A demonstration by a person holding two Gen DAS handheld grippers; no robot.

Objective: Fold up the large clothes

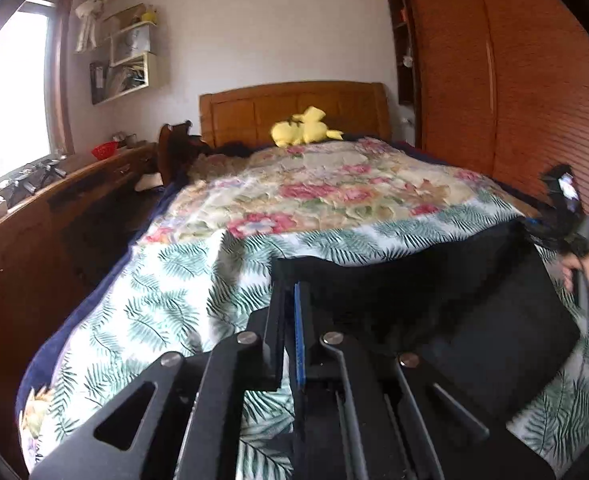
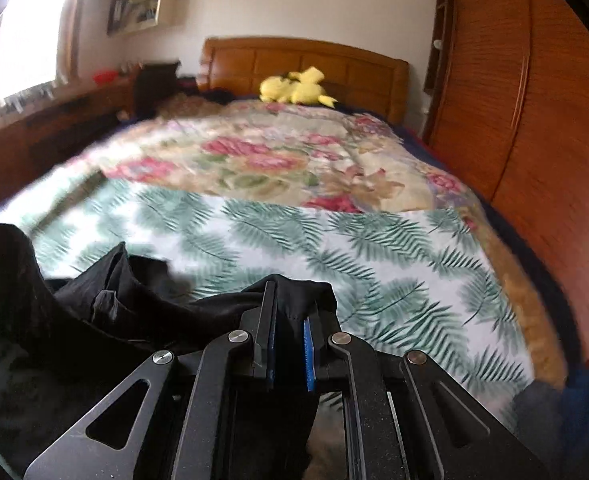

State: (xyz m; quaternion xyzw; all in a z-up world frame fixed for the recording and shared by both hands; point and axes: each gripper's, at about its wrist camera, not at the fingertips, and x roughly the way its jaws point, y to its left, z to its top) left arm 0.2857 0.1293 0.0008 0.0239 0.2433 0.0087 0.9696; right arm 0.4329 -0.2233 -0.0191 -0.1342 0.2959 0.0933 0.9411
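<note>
The fingers of the left gripper [image 1: 290, 320] are clenched on a corner of the black garment [image 1: 434, 300], which lies on the bed cover [image 1: 174, 300]. The right gripper [image 2: 288, 328] pinches another edge. The cloth looks thin, limp and light; I think corners are the best hold.

Wardrobe [image 2: 534, 120] motion-blurred, black garment [image 2: 22, 320] cut off at left edge

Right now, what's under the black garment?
The palm-print quilt on the bed lies under the black garment. Whatever else it covers is hidden.
</note>
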